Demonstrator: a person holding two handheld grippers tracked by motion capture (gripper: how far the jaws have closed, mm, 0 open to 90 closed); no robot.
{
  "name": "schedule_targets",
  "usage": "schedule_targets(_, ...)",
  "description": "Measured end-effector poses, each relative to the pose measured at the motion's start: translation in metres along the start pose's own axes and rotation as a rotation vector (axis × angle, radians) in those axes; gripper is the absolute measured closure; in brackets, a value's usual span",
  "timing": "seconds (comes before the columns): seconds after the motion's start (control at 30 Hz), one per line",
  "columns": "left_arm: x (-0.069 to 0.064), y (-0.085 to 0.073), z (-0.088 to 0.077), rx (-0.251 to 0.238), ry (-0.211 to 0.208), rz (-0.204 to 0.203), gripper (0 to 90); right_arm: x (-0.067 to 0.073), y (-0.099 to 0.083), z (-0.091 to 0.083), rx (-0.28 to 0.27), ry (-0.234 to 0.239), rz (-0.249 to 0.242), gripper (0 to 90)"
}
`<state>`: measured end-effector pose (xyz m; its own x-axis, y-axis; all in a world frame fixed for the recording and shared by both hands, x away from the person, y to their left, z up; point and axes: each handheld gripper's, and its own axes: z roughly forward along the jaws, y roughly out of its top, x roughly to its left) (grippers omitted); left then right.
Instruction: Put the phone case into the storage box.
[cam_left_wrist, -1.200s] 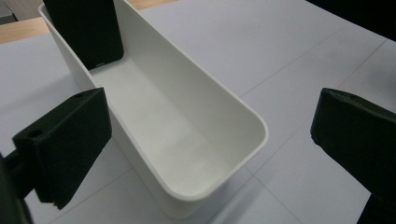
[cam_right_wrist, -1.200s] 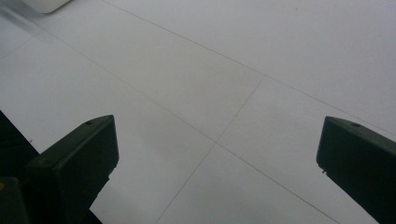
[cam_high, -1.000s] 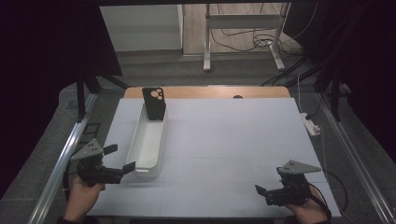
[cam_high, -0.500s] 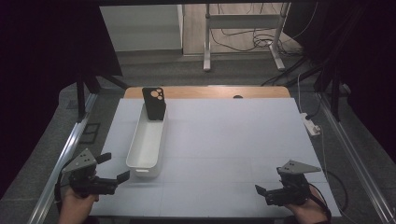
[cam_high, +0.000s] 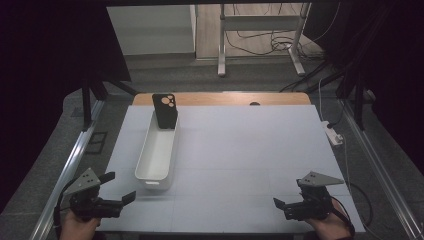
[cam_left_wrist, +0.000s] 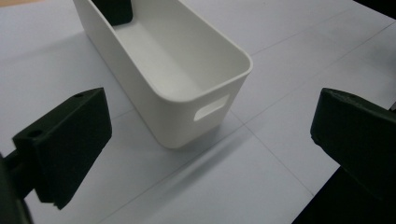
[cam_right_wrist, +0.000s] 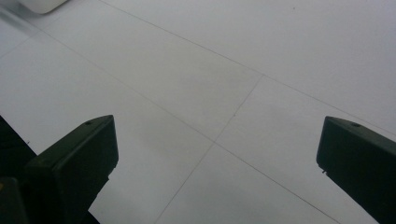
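Left gripper (cam_high: 116, 187) sits low, just off the long white plastic bin's (cam_high: 157, 152) near end, jaws wide apart, empty. Right gripper (cam_high: 281, 205), well apart from the bin, likewise gapes empty over the bench (cam_high: 240, 150).

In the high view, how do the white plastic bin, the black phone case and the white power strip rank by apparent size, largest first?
1. Long white plastic bin.
2. Black phone case, standing in the bin's far end.
3. White power strip beside the table's right edge, though it lies farther off and looks small, so this rank is less sure.

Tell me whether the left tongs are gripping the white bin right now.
No: the left tongs are open and sit apart from the white bin, with bare table between them in the high view.
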<state>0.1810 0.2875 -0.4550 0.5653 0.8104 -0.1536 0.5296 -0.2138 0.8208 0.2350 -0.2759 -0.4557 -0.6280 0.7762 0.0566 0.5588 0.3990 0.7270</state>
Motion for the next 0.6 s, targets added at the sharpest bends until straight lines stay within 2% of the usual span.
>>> schedule_targets(0.6, -0.003, -0.017, -0.006, 0.049, 0.044, -0.008, 0.0, -0.001, 0.0, 0.0, 0.003, -0.002, 0.009, 0.0)
